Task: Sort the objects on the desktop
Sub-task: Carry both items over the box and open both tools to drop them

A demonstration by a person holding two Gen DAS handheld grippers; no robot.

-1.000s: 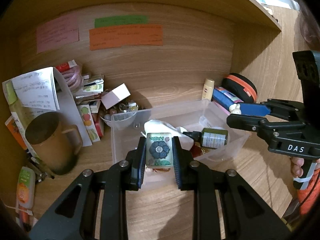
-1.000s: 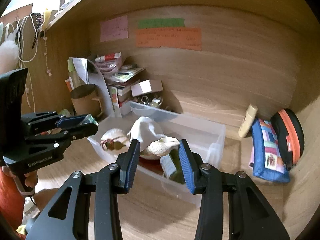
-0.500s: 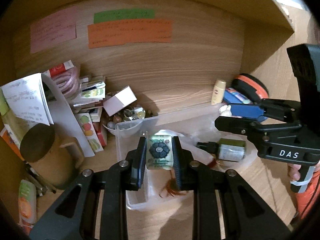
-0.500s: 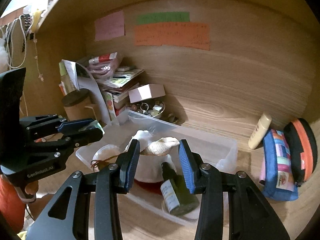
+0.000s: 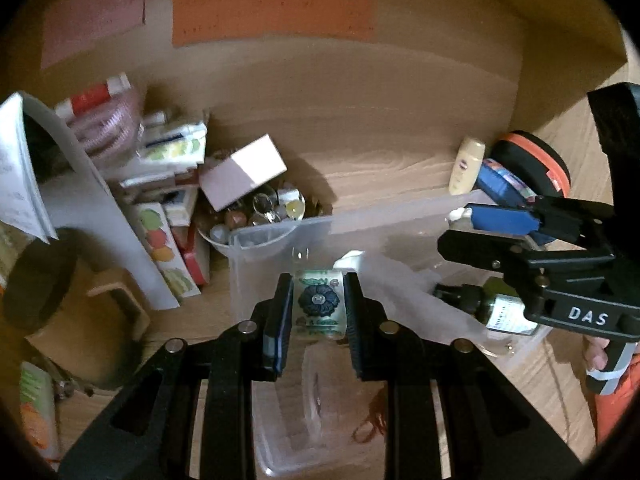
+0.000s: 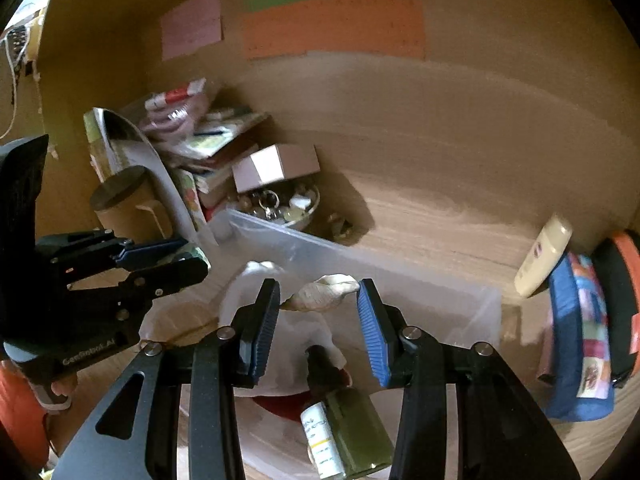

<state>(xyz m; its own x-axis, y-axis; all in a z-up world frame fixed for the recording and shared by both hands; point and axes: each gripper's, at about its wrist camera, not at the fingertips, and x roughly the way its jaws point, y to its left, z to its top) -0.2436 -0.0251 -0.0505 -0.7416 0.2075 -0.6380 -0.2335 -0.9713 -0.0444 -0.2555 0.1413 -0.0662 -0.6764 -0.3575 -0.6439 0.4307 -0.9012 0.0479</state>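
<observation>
My left gripper (image 5: 318,304) is shut on a small clear block with a green-and-blue flower print (image 5: 319,302) and holds it over the clear plastic bin (image 5: 280,236). My right gripper (image 6: 318,312) is shut on a pale spiral seashell (image 6: 324,294), held above the same bin (image 6: 460,300). In the bin lie a green dropper bottle (image 6: 348,432), white cloth-like pieces and a red item. Each gripper shows in the other's view: the right one (image 5: 476,228), the left one (image 6: 176,258).
At the left stand a brown mug (image 5: 60,308), papers, stacked packets and a white box (image 5: 244,172) over a bowl of trinkets (image 5: 264,212). At the right lie a cream tube (image 6: 544,256), a blue patchwork pouch (image 6: 580,340) and a black-orange case (image 6: 620,304).
Both grippers have moved forward and tilted down over the bin, each still holding its object. The bin now fills the lower part of both views.
</observation>
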